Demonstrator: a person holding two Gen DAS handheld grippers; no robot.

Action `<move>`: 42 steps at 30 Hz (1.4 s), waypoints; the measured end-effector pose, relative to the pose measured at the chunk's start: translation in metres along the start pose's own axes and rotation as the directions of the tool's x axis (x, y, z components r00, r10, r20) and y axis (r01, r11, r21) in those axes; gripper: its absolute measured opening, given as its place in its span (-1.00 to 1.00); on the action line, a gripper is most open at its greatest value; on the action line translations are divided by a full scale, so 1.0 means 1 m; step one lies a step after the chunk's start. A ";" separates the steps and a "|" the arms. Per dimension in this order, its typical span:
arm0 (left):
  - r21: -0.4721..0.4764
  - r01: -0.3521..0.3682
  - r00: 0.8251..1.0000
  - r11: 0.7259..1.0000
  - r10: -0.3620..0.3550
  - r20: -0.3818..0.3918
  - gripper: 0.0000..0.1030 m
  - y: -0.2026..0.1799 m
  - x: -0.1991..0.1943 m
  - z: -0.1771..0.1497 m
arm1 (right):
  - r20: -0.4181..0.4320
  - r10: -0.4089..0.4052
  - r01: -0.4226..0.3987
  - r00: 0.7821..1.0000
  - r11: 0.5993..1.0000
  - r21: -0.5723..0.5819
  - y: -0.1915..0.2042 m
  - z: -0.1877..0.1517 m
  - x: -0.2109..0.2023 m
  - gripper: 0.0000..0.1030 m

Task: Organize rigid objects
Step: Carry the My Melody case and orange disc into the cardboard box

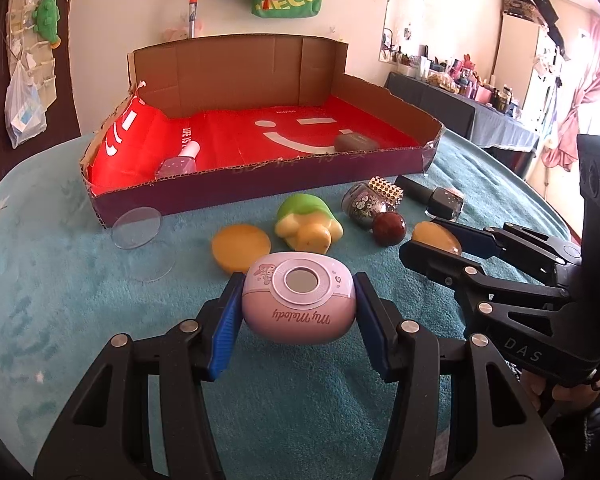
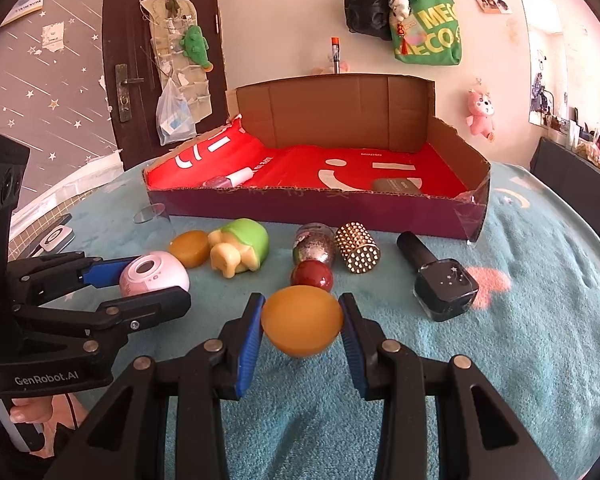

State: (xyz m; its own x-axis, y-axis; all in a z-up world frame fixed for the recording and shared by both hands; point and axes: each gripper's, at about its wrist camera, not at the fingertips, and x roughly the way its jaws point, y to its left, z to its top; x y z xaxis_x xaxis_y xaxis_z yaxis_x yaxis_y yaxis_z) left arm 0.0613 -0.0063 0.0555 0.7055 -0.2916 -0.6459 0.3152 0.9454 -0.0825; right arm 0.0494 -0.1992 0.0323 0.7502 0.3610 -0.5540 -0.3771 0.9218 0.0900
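My left gripper [image 1: 298,304] is shut on a pink My Melody case [image 1: 299,295], also seen in the right wrist view [image 2: 154,277]. My right gripper [image 2: 302,320] is shut on an amber disc [image 2: 302,320], seen edge-on in the left wrist view [image 1: 436,237]. Both sit low over the teal blanket [image 1: 80,300]. Ahead stands a cardboard box [image 1: 260,190] with a red liner [image 2: 300,168], holding a small bottle [image 1: 180,160] and a grey case [image 1: 356,143].
On the blanket before the box lie a second amber disc [image 1: 241,247], a green-and-yellow toy [image 1: 308,222], a glittery jar [image 2: 315,245], a dark red ball [image 2: 312,275], a studded gold cylinder [image 2: 357,253], a black nail polish bottle [image 2: 440,280] and a clear glass [image 1: 136,227].
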 end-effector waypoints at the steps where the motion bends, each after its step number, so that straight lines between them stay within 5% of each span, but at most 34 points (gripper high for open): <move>1: 0.000 0.000 1.000 1.000 0.000 0.004 -0.01 0.000 -0.001 0.002 | 0.002 0.001 -0.001 1.000 1.000 -0.002 0.000 0.002 0.000 -0.22; 21: 0.003 0.026 0.997 1.000 -0.026 0.069 -0.01 0.028 0.014 0.094 | 0.034 0.038 -0.037 0.999 0.999 -0.040 -0.020 0.097 0.034 -0.22; 33: 0.054 0.041 0.993 0.998 -0.035 -0.112 -0.01 0.050 0.098 0.123 | -0.125 0.033 -0.050 0.992 0.989 -0.141 -0.027 0.127 0.109 -0.22; 42: 0.036 0.044 0.981 0.998 -0.036 -0.192 -0.01 0.064 0.124 0.122 | -0.257 0.053 -0.096 0.965 0.983 -0.158 -0.032 0.131 0.143 -0.22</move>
State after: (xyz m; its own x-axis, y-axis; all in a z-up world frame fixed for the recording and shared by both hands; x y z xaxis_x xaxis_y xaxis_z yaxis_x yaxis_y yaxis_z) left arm 0.2469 -0.0002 0.0628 0.5588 -0.2923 -0.7761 0.3687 0.9258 -0.0832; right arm 0.2396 -0.1590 0.0585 0.5643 0.3611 -0.7424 -0.5289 0.8486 0.0107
